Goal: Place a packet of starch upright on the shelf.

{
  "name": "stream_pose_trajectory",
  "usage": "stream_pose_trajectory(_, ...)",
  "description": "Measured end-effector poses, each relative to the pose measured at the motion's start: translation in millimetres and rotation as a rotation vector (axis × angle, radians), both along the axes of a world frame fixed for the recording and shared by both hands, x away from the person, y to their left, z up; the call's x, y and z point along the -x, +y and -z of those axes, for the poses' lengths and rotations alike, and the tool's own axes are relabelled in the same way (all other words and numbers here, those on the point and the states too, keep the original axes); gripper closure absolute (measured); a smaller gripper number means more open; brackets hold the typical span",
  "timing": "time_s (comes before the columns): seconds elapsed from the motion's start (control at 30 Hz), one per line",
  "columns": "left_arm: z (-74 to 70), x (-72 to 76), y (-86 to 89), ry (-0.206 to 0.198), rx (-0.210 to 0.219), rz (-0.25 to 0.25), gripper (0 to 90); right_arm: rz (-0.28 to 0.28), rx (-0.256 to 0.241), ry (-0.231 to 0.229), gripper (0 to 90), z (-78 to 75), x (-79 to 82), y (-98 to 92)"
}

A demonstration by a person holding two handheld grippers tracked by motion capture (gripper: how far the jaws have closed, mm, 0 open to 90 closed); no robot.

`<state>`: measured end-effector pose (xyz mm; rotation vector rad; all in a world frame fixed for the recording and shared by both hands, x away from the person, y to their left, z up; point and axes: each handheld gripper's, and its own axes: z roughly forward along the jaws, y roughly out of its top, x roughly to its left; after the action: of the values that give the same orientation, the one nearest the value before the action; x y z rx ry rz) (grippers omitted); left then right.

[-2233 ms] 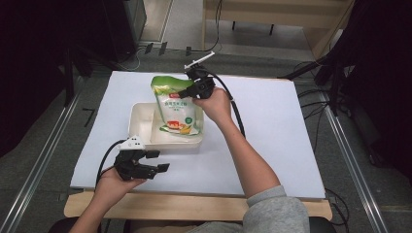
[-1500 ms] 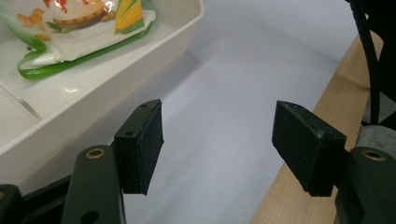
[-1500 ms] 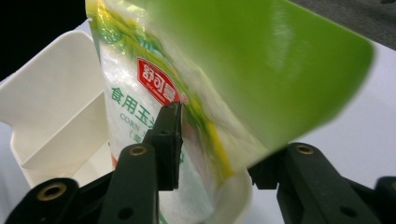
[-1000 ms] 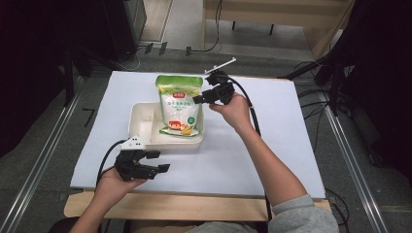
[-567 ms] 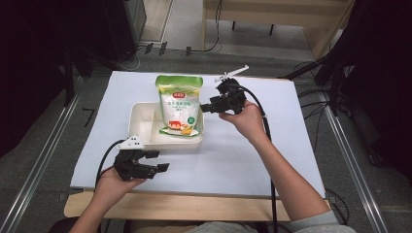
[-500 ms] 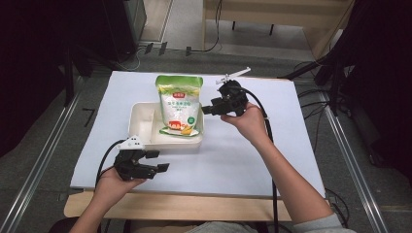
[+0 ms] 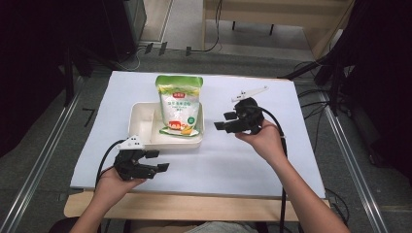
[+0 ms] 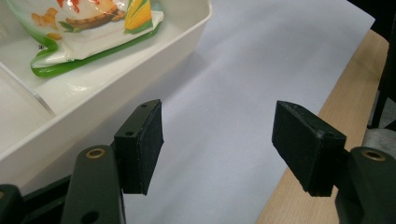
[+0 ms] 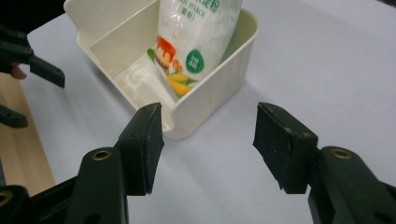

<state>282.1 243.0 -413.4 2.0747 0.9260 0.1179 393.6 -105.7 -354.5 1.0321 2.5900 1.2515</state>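
A white-and-green pouch of starch (image 7: 179, 104) with a corn picture leans in the right compartment of a cream tray (image 7: 143, 121), its top past the tray's far rim. In the right gripper view the pouch (image 9: 196, 42) stands in the tray (image 9: 224, 88) just ahead of the jaws. My right gripper (image 7: 224, 121) hovers open and empty just right of the tray. My left gripper (image 7: 156, 161) is open and empty near the table's front edge, below the tray. The left gripper view has the pouch's bottom (image 8: 88, 28) inside the tray (image 8: 112, 79).
A white sheet (image 7: 252, 160) covers the table, and a wooden edge (image 7: 194, 206) runs along the front. The tray's left compartment (image 7: 141, 127) holds nothing. Cables trail from both grippers. Metal rails and dark equipment flank the table.
My right gripper let go of the pouch and drew back to the right of the tray, now open. The pouch stays leaning in the tray. The left gripper has not moved.
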Motion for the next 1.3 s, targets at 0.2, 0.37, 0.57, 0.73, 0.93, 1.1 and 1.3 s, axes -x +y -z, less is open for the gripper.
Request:
stream_pose_trajectory(0.2, 0.0, 0.3, -0.1, 0.001, 0.012, -0.003, 34.4, -0.004, -0.011, 0.010, 41.7, 13.1, 19.1, -10.5)
stream_pose_trajectory(0.37, 0.1, 0.4, -0.4, -0.001, 0.009, -0.001, 34.4, -0.006, -0.008, 0.014, 41.3, 21.1, 30.6, -17.7)
stream_pose_trajectory(0.57, 0.5, 0.5, -1.3, -0.003, 0.006, 0.001, 34.4, 0.000, -0.024, 0.013, 41.1, 34.0, 39.5, -24.2)
stream_pose_trajectory(0.73, 0.8, 0.7, -2.1, -0.003, 0.008, 0.004, 34.4, 0.003, -0.037, 0.011, 40.9, 45.6, 44.3, -27.9)
stream_pose_trajectory(0.93, 0.4, 1.0, -2.0, 0.000, 0.004, 0.011, 34.4, -0.044, -0.067, -0.008, 35.2, 58.9, 47.2, -31.8)
stream_pose_trajectory(1.1, 0.4, 0.3, -2.0, 0.001, 0.004, 0.016, 34.3, -0.027, -0.064, -0.008, 31.5, 70.5, 46.5, -34.5)
stream_pose_trajectory(1.3, -0.1, -1.1, 0.2, 0.008, 0.015, 0.017, 34.3, -0.006, -0.057, -0.004, 29.2, 82.2, 42.2, -33.7)
